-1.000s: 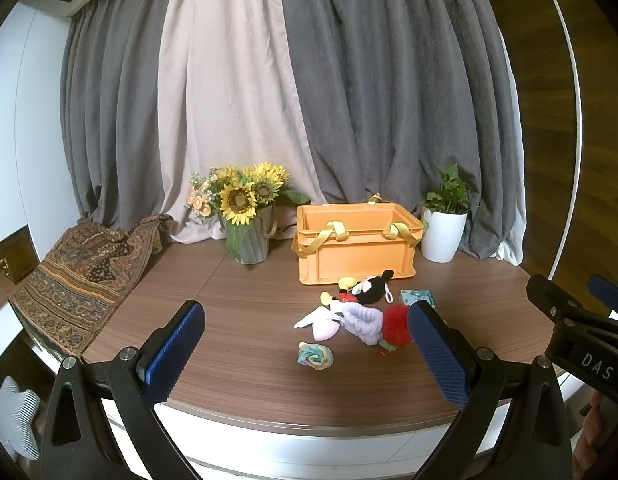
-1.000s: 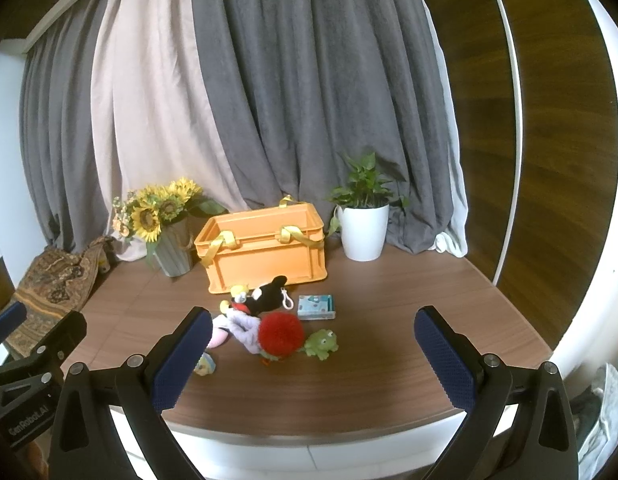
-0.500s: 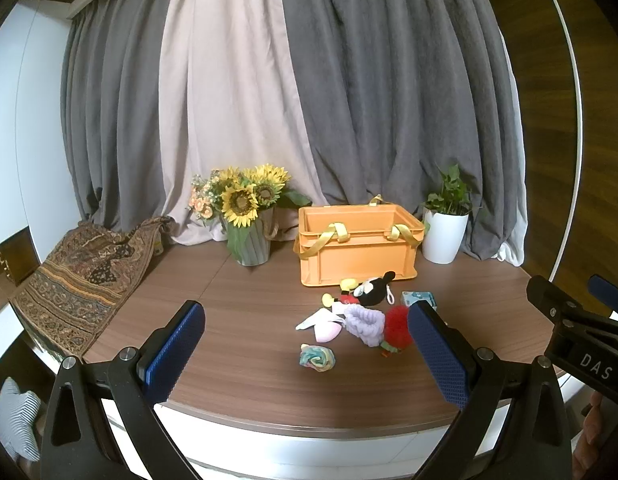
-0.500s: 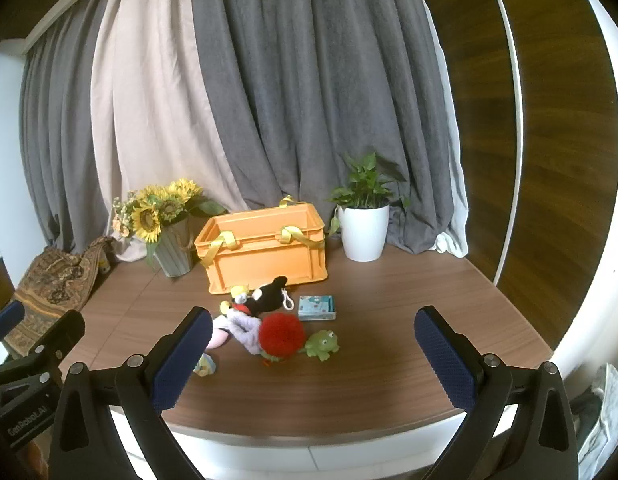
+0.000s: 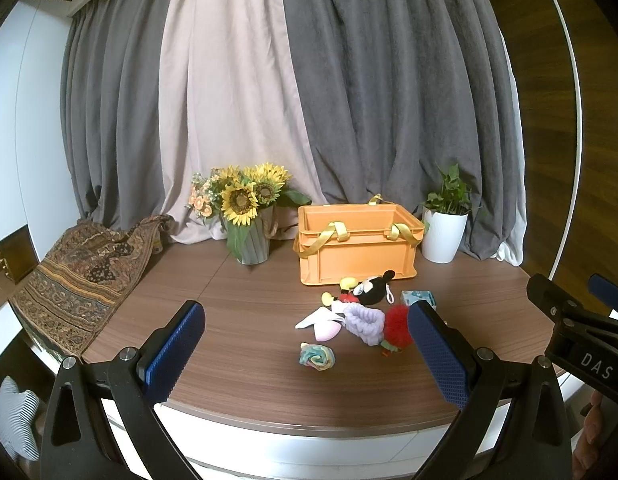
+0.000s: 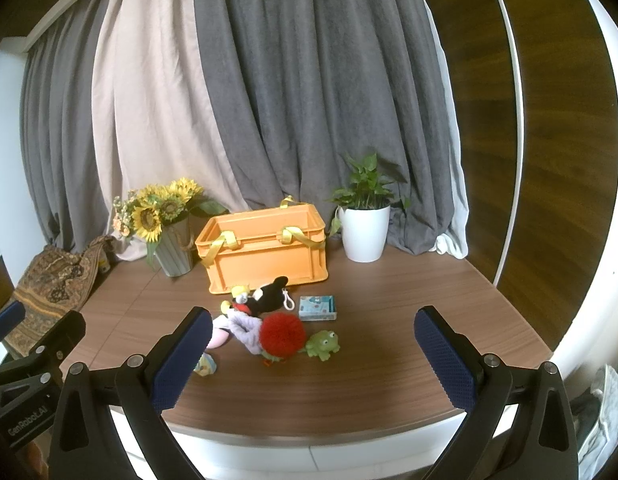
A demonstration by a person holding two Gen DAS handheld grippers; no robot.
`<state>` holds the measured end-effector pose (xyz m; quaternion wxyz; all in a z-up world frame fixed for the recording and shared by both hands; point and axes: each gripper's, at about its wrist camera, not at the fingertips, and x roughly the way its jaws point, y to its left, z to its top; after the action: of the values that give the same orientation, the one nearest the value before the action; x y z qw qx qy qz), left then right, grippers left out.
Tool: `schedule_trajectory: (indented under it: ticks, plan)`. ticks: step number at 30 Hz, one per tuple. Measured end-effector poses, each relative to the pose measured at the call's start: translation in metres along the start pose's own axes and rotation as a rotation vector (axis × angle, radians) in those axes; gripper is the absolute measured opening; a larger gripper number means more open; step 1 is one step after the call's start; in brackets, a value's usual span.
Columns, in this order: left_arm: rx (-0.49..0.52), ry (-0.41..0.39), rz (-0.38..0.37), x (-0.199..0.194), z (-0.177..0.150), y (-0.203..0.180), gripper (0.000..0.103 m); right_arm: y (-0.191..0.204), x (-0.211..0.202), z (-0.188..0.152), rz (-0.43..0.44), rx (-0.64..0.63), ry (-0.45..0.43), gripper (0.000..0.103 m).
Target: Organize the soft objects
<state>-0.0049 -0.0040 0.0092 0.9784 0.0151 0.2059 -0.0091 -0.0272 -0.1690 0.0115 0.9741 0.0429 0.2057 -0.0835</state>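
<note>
Soft toys: black mouse plush (image 6: 269, 295), purple scrunchie (image 6: 246, 327), red pompom (image 6: 283, 334) heaped on brown wooden surface (image 6: 389, 360) before orange plastic crate (image 6: 265, 252) | my left hand-held gripper (image 5: 305, 354) and right hand-held gripper (image 6: 313, 358) both spread, empty, well short | risk: tangled heap, pinch drags neighbours off edge.

"DAS" on right gripper (image 5: 589, 312); "GenRobot.AI" on left gripper (image 6: 33, 344)
</note>
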Motion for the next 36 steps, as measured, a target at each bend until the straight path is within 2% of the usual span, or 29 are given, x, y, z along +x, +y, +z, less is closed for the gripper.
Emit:
schedule_trajectory:
  ticks: [15,22,31,36]
  plan:
    - [-0.001,0.000,-0.001,0.000,-0.001,0.001,0.103,0.001,0.001,-0.001,0.000,-0.003,0.000,0.103]
    - [-0.007,0.021,-0.027,0.008,-0.010,0.006,0.103,0.006,0.003,-0.002,0.003,-0.006,0.007,0.103]
    - [-0.021,0.116,-0.083,0.046,-0.025,0.011,0.103,0.014,0.030,-0.013,0.002,-0.021,0.048,0.103]
    - [0.000,0.138,-0.076,0.073,-0.031,0.016,0.103,0.021,0.056,-0.022,0.000,-0.030,0.083,0.102]
